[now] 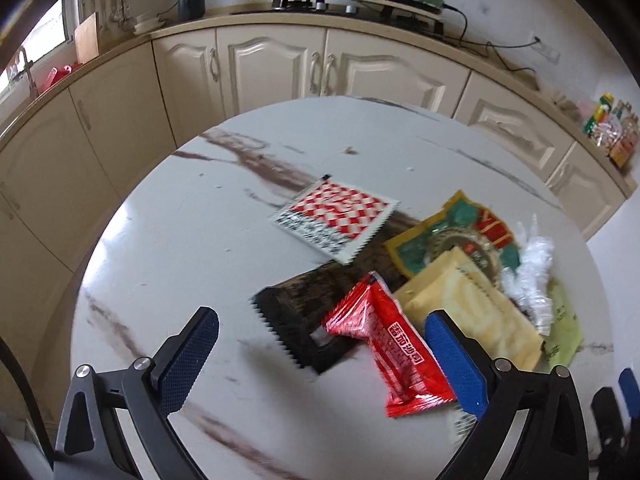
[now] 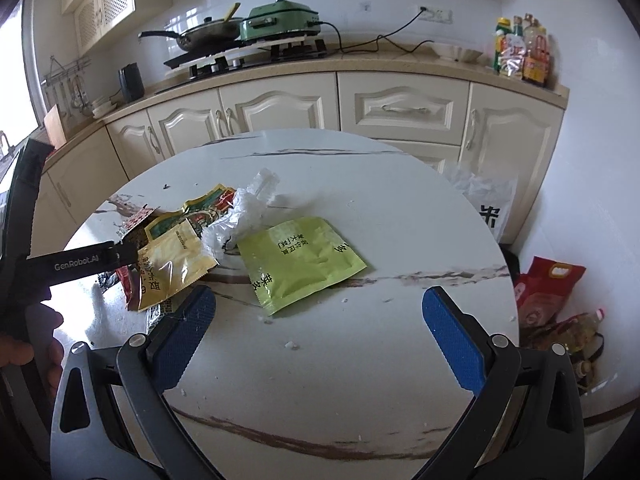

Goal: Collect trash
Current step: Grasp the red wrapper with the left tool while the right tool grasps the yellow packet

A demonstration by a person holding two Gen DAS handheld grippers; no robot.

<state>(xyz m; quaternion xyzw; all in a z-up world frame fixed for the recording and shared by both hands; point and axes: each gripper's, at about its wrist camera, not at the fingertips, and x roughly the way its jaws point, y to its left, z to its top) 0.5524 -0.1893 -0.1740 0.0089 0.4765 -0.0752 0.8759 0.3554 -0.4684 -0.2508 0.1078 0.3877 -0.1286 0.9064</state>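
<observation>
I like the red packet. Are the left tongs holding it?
No, the left tongs are wide open and the red packet lies on the table.

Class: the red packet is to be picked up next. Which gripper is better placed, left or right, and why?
Left. The left gripper has open jaws right at the red packet; the right gripper, also open, faces the green packet.

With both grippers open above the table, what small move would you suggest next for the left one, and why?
Probably lower the left gripper onto the red packet: its fingers are open and empty, and the packet lies between them on top of the pile, nearest of the wrappers on the table.
</observation>
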